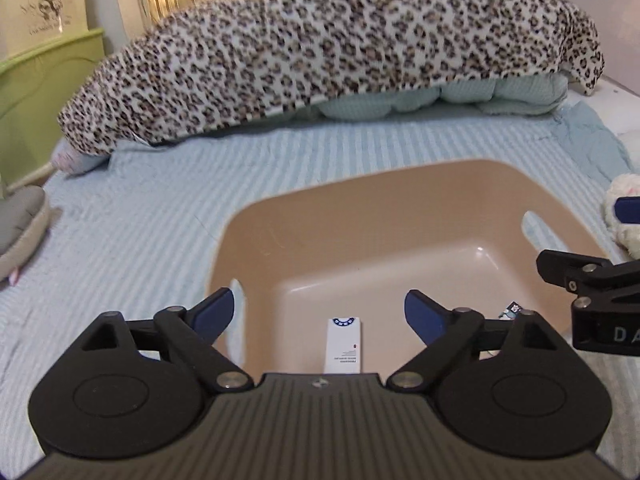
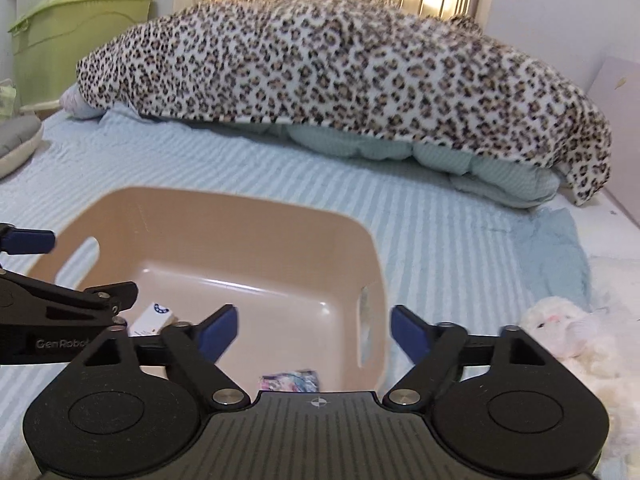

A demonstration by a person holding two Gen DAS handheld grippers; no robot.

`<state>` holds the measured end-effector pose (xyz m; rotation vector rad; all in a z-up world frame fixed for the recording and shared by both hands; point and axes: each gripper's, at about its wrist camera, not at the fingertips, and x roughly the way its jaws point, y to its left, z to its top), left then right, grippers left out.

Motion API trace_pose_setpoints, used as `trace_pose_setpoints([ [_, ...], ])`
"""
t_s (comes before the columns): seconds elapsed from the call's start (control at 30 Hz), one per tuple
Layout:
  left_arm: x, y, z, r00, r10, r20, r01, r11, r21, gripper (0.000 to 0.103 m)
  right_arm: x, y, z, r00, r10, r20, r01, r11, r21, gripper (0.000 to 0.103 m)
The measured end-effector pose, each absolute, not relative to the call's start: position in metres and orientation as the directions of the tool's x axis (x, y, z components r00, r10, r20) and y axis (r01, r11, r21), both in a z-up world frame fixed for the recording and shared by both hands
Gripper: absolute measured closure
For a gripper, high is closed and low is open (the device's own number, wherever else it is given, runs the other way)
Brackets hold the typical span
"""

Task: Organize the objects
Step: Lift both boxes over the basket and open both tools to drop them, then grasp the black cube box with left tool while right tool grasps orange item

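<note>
A tan bin (image 1: 360, 216) sits on a striped blue bed (image 1: 160, 208), with both tools poised at its near edge. The left tool (image 1: 319, 312) and right tool (image 2: 314, 330) are released, jaws spread and holding nothing. A white box (image 1: 345, 344) and a colourful packet (image 2: 290, 382) lie inside the bin. A leopard blanket (image 2: 340, 72) lies far back; a white plush (image 2: 568, 332) lies right.

Backlit window glare, fisheye-warped edges.
</note>
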<state>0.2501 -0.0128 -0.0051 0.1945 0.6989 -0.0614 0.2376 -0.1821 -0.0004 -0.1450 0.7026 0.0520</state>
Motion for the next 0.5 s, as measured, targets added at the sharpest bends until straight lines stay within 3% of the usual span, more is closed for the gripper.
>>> trace_pose_setpoints([
  [0.1,0.232,-0.006,0.006,0.766,-0.003,-0.642,0.116,0.984,0.133,0.007,0.219,-0.185,0.012,0.774,0.001,-0.634,-0.093,0.989,-0.112,0.000],
  [0.5,0.179,0.014,0.010,0.714,-0.013,-0.700,0.129,0.985,0.113,0.007,0.164,-0.181,-0.007,0.709,0.026,-0.705,-0.140,0.985,-0.104,0.000],
])
